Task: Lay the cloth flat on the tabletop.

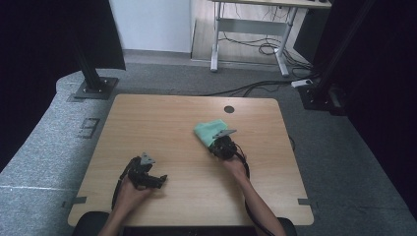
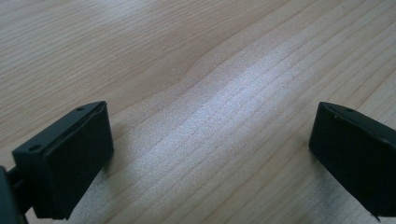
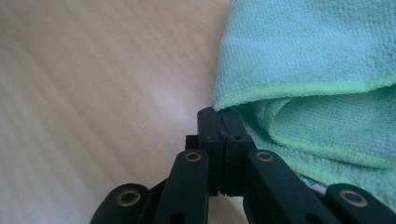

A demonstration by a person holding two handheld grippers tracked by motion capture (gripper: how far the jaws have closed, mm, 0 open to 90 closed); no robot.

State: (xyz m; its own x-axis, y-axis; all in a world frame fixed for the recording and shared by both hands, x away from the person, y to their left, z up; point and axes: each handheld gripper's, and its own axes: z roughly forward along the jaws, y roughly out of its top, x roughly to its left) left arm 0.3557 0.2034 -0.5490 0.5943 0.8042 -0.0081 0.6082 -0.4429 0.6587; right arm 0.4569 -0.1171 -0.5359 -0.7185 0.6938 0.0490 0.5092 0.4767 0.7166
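**Pinching a green cloth at its corner, mid-table**

Starting on the left side of the high view: the left gripper (image 1: pixel 158 180) sits low on the wooden table (image 1: pixel 162 118), near the front edge, held in the person's left hand (image 1: pixel 129 192). It points off to the right across the tabletop. From the left gripper view its two black jaws stand wide apart, with nothing but bare wood grain between them, so that one is plainly spread and holding nothing. It's well apart from the cloth.

Moving right, around the middle of the table and a bit past centre, there's the green cloth (image 1: pixel 210 131). It lies folded or bunched on the wood, just this side of the small dark round hole (image 1: pixel 229 109) near the far edge.

The right gripper (image 1: pixel 215 144) comes up from the person's right hand (image 1: pixel 235 166) and meets the cloth at its near edge, so the cloth lies directly ahead of the tool, on the far side. In the right gripper view the jaws are pressed tight together, and the hemmed edge of the cloth (image 3: pixel 299 56) runs right into the seam between the tips. So it looks clamped on that edge, with the rest of the fabric spreading up and to the right of the jaws in folds. Bare table shows to the left of the jaws.
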